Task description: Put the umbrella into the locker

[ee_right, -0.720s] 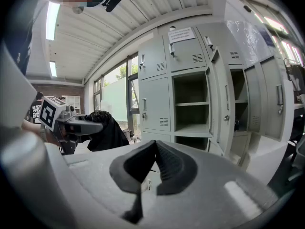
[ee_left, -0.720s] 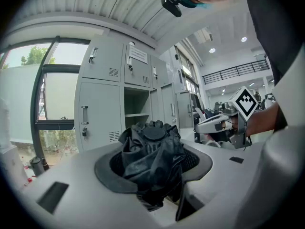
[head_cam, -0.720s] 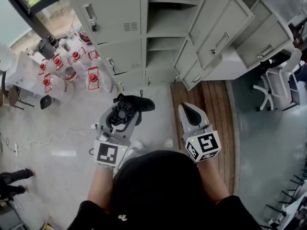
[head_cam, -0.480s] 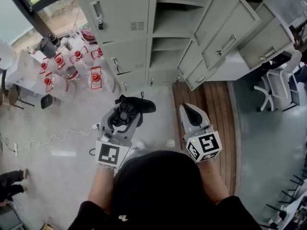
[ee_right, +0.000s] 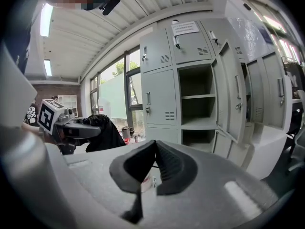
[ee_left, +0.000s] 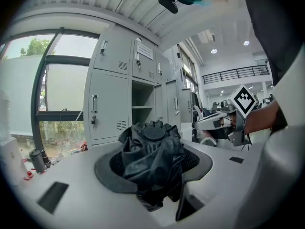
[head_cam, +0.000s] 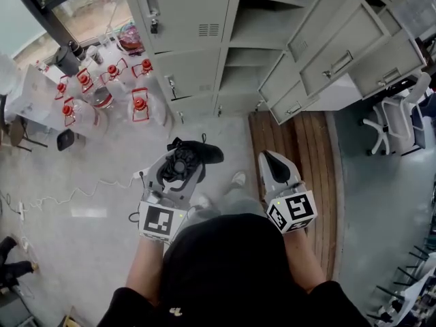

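Observation:
A folded black umbrella (head_cam: 198, 152) sticks out ahead of my left gripper (head_cam: 181, 172), which is shut on its bunched fabric (ee_left: 152, 155). The umbrella's round tip faces the grey lockers (head_cam: 197, 67). One column of the lockers stands with its compartments open (head_cam: 240, 70), seen straight ahead in the right gripper view (ee_right: 195, 106) and behind the umbrella in the left gripper view (ee_left: 141, 109). My right gripper (head_cam: 275, 165) is held level beside the left one, its dark pads (ee_right: 164, 163) closed together with nothing between them. The lockers are still some way off from both grippers.
Swung-out locker doors (head_cam: 337, 56) stand to the right of the open column. Water jugs with red caps (head_cam: 138, 105) are on the floor at the left by a window. A wooden platform (head_cam: 306, 155), an office chair (head_cam: 390, 118) and a floor cable (head_cam: 65, 197) are nearby.
In the head view the lockers have slid to the right and a shoe has come forward between the grippers. Both grippers keep their pose; the umbrella stays gripped.

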Demonstrator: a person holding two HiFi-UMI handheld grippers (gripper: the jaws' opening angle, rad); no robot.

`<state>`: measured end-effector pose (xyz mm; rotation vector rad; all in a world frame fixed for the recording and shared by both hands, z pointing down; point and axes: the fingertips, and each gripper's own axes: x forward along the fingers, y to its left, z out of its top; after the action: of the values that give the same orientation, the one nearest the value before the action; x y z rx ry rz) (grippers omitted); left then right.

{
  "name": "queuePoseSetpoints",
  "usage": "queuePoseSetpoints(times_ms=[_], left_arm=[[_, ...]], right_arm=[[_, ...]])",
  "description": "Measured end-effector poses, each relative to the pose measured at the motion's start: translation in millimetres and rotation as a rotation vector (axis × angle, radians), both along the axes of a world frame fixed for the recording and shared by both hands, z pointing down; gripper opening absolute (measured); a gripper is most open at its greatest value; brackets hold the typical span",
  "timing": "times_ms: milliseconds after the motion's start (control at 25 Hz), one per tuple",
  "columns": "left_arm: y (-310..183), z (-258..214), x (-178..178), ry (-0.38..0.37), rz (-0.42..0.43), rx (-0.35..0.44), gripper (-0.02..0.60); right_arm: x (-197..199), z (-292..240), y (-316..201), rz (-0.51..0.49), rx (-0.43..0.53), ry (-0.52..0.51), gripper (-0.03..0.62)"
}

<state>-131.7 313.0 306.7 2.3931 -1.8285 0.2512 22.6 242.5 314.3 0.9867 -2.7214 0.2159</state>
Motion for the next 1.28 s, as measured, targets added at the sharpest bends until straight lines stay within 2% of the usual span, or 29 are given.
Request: queuePoseSetpoints(times_ms=[240, 520, 600, 720, 880, 1080, 1280], left_arm=[[-28, 14, -4, 0.0, -0.005, -0.038, 0.233], [-94, 18, 3, -0.015, -0.002, -0.044, 0.233], [-118, 18, 6, -0.042, 0.004, -0.039, 0.233], [-153, 20, 13, -0.13, 0.052, -0.007, 0.233], [-191, 21, 26, -0.108, 0.043, -0.034, 0.235], [-231, 28, 44, -0.196, 0.093, -0.038, 0.235], [-266, 36, 65, -0.314, 0.192, -0.016, 0.235]], right_arm=[[-7, 13, -32, 0.0, -0.036, 0.0, -0.003], [-8, 20, -95, -0.025, -0.053, -0.003, -0.003], [-8, 21, -115, -0.035, -0.051, -0.002, -0.003], [-5, 23, -145, -0.044, -0.048, -0.001, -0.003], [3, 26, -178, -0.046, -0.058, -0.013, -0.003], [11, 36, -207, -0.055, -0.069, -0.012, -0.003], [18, 44, -225, -0.027, -0.085, -0.003, -0.003]])
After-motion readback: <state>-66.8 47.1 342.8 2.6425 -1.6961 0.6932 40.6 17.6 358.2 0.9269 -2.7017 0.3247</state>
